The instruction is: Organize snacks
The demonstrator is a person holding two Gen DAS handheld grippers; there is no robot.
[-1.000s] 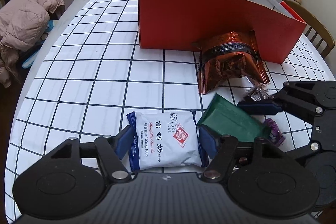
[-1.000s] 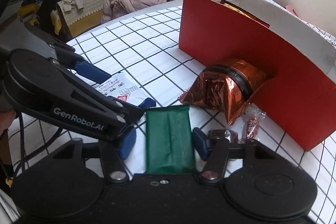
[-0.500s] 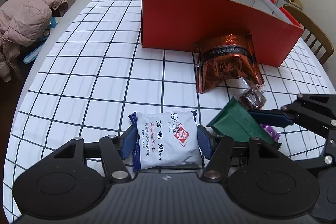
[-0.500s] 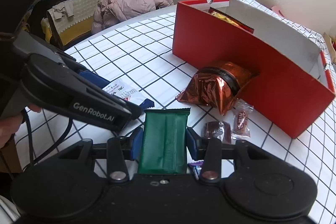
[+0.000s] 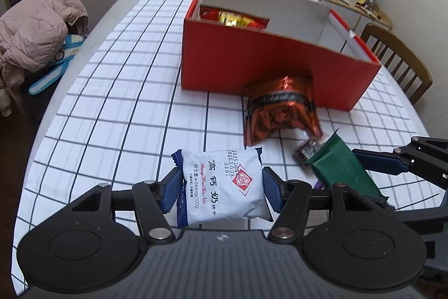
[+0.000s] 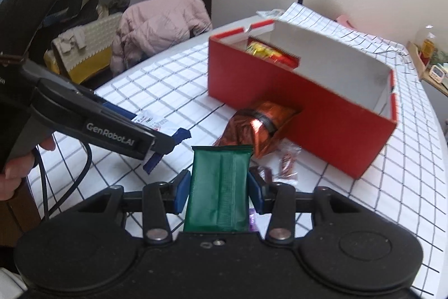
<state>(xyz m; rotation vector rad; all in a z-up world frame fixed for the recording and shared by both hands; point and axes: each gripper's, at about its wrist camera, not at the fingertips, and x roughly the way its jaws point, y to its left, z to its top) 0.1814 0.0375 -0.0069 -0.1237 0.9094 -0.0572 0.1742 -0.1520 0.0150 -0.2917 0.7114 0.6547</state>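
L claw [image 5: 221,188] grips the white-and-blue snack packet [image 5: 222,185], blue pads pressed on both side edges, packet held above the bench [image 5: 112,114] w/ grid cloth. R claw [image 6: 218,192] is clamped on the green snack packet [image 6: 218,189], pads tight on its long edges, packet pointing fwd and lifted off the cloth. Both packets sit near each other, R of the white one is the green one in the L view. Ahead: red box [image 5: 268,69], open top, w/ yellow-red snacks in its far-left corner. Copper foil bag [image 5: 280,108] leans against the box's near wall. Small wrapped candies [image 6: 288,164] lie on the cloth just beside the foil bag. Pink jacket [image 6: 162,27] on a chair beyond the bench edge.
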